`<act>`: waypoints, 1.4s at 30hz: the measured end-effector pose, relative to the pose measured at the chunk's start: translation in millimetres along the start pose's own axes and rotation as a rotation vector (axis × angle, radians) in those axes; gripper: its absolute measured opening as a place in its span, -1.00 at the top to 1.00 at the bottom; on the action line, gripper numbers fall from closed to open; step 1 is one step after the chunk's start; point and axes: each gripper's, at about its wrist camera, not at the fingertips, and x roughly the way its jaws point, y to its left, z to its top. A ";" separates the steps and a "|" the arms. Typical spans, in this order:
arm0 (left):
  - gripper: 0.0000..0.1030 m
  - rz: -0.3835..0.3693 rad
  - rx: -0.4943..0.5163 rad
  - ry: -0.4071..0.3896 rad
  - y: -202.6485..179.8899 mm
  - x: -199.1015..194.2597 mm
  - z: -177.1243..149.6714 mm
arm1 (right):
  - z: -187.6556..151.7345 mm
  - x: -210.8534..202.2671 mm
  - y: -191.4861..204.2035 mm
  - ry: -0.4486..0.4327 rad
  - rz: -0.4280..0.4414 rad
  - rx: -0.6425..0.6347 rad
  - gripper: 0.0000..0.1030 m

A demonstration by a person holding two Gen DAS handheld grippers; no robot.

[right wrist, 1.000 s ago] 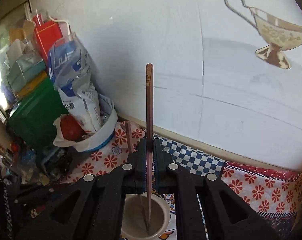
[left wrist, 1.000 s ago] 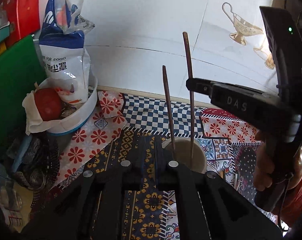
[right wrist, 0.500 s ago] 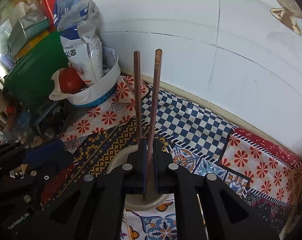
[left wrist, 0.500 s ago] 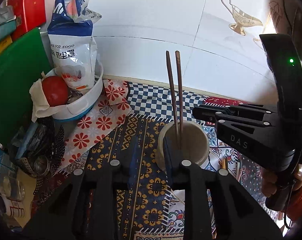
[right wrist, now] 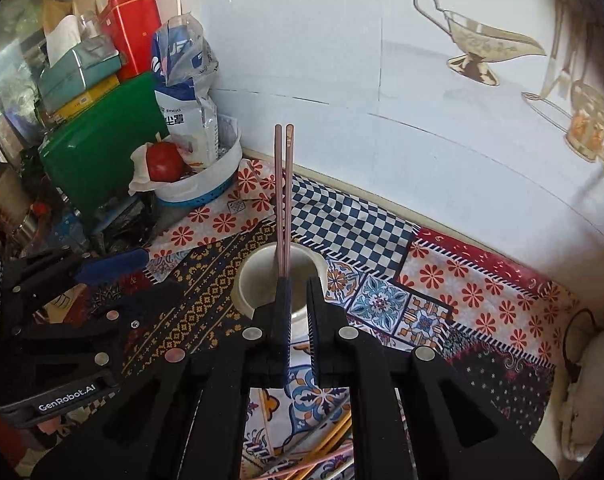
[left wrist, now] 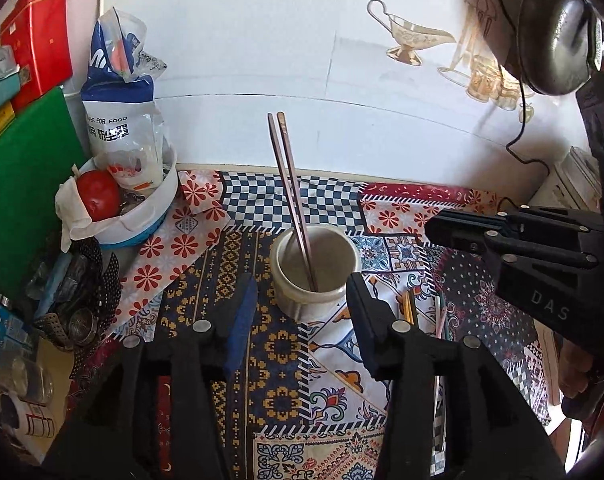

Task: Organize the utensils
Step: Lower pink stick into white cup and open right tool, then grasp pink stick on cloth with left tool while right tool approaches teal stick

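Patchwork cloth in floral, checkered and tile prints covers the work surface under both tools. Left gripper: jaws have just been opening and now stand well apart with nothing between them. Immediately ahead of its fingertips stands the beige cup, holding two brown chopsticks that lean together toward the wall. Right gripper: jaws show a narrow gap, holding nothing, with the cup just beyond its tips and the chopsticks rising straight ahead. Loose pencils lie on the cloth below the right gripper's body. Ahead and to the left of both tools sits a white bowl containing a red tomato and an opened food bag. Farthest off is a white wall printed with a gold lamp motif.
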 end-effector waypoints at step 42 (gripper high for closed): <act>0.93 -0.252 0.246 0.486 -115.0 114.9 -139.5 | -216.7 29.2 -48.1 0.362 -0.109 0.354 0.68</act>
